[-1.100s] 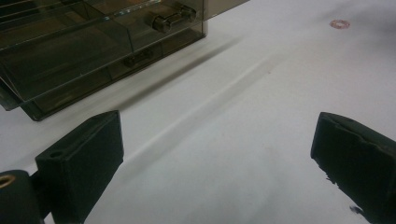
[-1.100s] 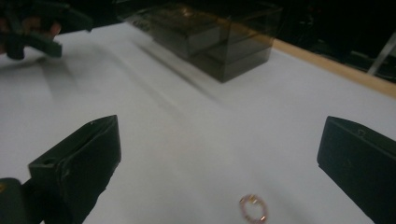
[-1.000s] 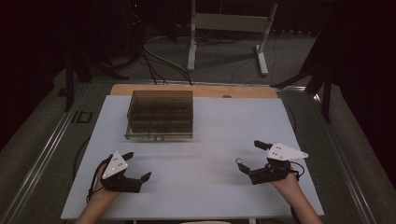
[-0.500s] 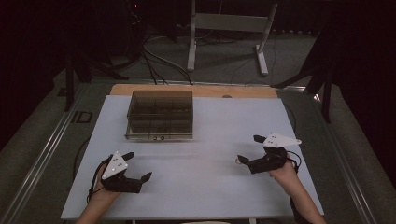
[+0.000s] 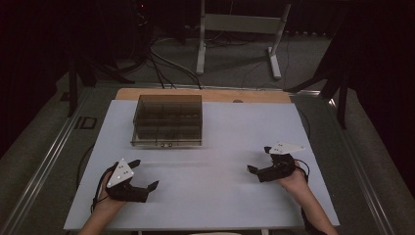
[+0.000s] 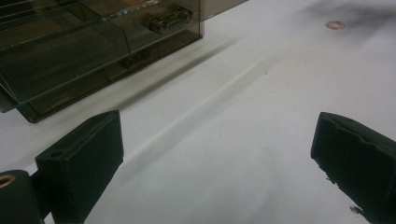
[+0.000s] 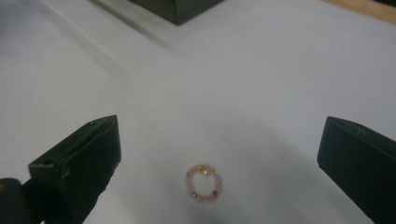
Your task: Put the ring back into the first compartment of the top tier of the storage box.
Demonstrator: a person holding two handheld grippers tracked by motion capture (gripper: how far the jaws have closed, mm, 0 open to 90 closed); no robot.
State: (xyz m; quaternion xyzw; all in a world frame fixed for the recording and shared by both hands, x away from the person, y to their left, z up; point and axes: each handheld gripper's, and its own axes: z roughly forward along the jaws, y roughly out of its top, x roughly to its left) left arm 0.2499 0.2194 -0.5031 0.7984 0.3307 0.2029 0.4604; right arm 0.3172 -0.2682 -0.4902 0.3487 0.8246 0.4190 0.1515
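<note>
A small ring of pink and gold beads (image 7: 204,183) lies flat on the white table top (image 5: 215,196), low between my right gripper's jaws. My right gripper (image 7: 217,140) is open, its jaws wide apart on either side of the ring and not touching it. The high view has this gripper (image 5: 258,159) at the table's right, pointing left. My left gripper (image 5: 145,174) rests at the front left, open with nothing in it (image 6: 215,140). A smoky clear plastic organizer box (image 5: 169,120) with compartments stands at the back left. A small pinkish object (image 6: 335,24) lies far off on the table.
The box's front has small latches (image 6: 166,21). A bare wooden strip (image 5: 244,95) runs along the table's far edge. Beyond it are a metal stand (image 5: 237,29) and cables (image 5: 161,58) on the floor. A broad white stretch lies between the two grippers.
My right gripper has shifted a little forward and to the left over the table. The left gripper and the box have stayed still.
</note>
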